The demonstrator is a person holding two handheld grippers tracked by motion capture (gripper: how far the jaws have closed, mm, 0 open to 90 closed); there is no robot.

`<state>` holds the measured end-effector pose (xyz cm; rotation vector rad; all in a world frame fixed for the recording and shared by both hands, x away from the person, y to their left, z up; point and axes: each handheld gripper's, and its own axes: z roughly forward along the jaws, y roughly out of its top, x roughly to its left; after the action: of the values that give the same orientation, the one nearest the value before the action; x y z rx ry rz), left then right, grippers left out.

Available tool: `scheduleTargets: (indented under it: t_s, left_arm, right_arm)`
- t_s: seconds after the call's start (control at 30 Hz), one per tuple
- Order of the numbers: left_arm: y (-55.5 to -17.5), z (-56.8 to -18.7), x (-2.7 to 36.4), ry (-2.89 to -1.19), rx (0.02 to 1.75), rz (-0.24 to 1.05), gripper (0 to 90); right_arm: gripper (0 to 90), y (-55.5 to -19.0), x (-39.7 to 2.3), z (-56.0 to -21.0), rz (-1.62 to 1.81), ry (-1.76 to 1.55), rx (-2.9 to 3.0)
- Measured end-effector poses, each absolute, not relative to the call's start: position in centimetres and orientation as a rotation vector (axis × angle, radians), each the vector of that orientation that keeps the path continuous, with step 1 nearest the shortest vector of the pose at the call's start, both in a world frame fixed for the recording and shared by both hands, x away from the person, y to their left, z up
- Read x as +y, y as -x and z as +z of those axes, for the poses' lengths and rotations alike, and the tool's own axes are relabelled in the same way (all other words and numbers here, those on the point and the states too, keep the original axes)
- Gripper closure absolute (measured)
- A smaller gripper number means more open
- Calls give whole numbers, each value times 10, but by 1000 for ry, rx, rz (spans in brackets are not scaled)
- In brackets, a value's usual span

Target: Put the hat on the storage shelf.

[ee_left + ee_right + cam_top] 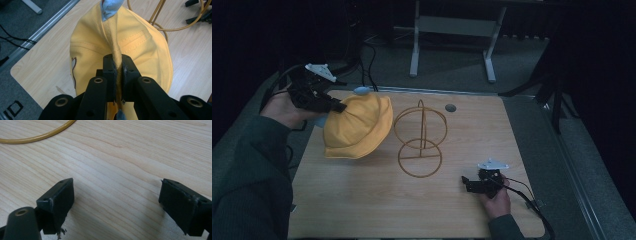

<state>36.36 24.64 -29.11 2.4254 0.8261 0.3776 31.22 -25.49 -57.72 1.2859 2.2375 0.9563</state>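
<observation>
**Left gripper lifting yellow hat toward wire stand**

The table [362, 200] is carrying everything; one table. The yellow hat [357, 127] is hanging above its left rear part, just left of the wire stand [419, 140], with its brim near the wood. The left gripper [118, 67] is pinching a fold of the hat's crown, jaws clamped tight on the fabric. A light blue piece [110, 8] is poking out at the top of the hat; what it is, cannot tell.

Doing it well, as a judgement: the hat is needing more height so the brim is clearing the stand's top loop, then centring over it before letting go. The pinch is narrow, so moving slowly is keeping the fold from slipping.

The right gripper [469, 184] is resting on the table near the front right, jaws standing wide apart, nothing between them.

Counts: one hat, one stand, two grippers.
</observation>
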Motion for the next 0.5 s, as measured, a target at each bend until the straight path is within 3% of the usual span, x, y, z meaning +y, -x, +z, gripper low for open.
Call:
scheduleTargets:
  t_s: [0.5]
  left_arm:
    - [-359,-284,244,-2410,793,382,842]
  right_arm:
    - [128,-312,-255,-577,955,-1285,2238]
